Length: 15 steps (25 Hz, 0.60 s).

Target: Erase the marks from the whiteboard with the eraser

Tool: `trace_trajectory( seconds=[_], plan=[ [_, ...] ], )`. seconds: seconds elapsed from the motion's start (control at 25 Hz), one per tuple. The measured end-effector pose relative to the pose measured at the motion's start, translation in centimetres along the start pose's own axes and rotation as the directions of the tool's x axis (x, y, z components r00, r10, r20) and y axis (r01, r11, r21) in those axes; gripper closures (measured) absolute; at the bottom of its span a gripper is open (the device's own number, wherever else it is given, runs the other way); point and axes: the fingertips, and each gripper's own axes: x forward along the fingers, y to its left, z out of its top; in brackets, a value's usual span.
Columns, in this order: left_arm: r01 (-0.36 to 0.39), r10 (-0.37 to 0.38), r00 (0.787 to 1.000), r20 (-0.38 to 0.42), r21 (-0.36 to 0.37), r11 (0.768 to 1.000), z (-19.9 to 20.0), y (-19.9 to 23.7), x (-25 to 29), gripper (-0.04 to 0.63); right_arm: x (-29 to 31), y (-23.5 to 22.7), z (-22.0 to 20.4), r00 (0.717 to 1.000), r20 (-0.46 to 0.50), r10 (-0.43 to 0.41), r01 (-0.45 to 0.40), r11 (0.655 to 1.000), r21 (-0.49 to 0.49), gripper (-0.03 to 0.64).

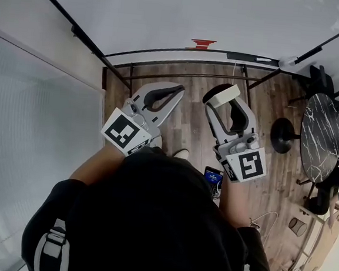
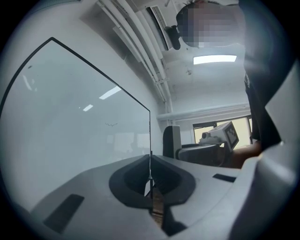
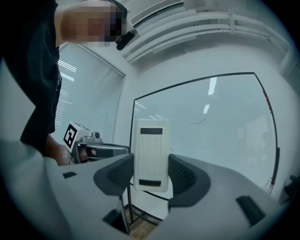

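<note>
The whiteboard (image 1: 186, 15) stands ahead on a black frame. In the gripper views it (image 2: 70, 126) carries one faint squiggly mark (image 2: 111, 124), also seen as a small dark mark (image 3: 198, 122) in the right gripper view. A white rectangular eraser (image 1: 226, 96) sits upright between the jaws of my right gripper (image 1: 221, 100), which is shut on it; the eraser (image 3: 151, 154) is held short of the board. My left gripper (image 1: 174, 92) hangs beside it, shut with nothing in it, its jaws meeting in a line (image 2: 150, 165).
A small red object (image 1: 203, 44) and a dark tray rail (image 1: 253, 58) sit at the board's lower edge. Frosted blinds (image 1: 33, 138) fill the left side. To the right are a black marble table (image 1: 320, 136) and a round stool (image 1: 284, 136). Wooden floor (image 1: 193, 128) lies below.
</note>
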Motion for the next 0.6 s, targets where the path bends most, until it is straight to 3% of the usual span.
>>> trace_trajectory(
  seconds=[0.32, 0.6],
  plan=[
    [-0.025, 0.026, 1.000, -0.008, 0.024, 0.999, 0.9, -3.0, 2.6, 0.589, -2.8, -2.5, 0.1, 1.000, 0.027, 0.015, -0.015, 1.000, -0.005, 0.391],
    [-0.080, 0.080, 0.997, -0.007, 0.017, 0.997, 0.9, -2.0, 3.3, 0.589, -2.1, -4.3, -0.1, 0.999, 0.054, 0.006, -0.005, 1.000, -0.017, 0.390]
  ],
)
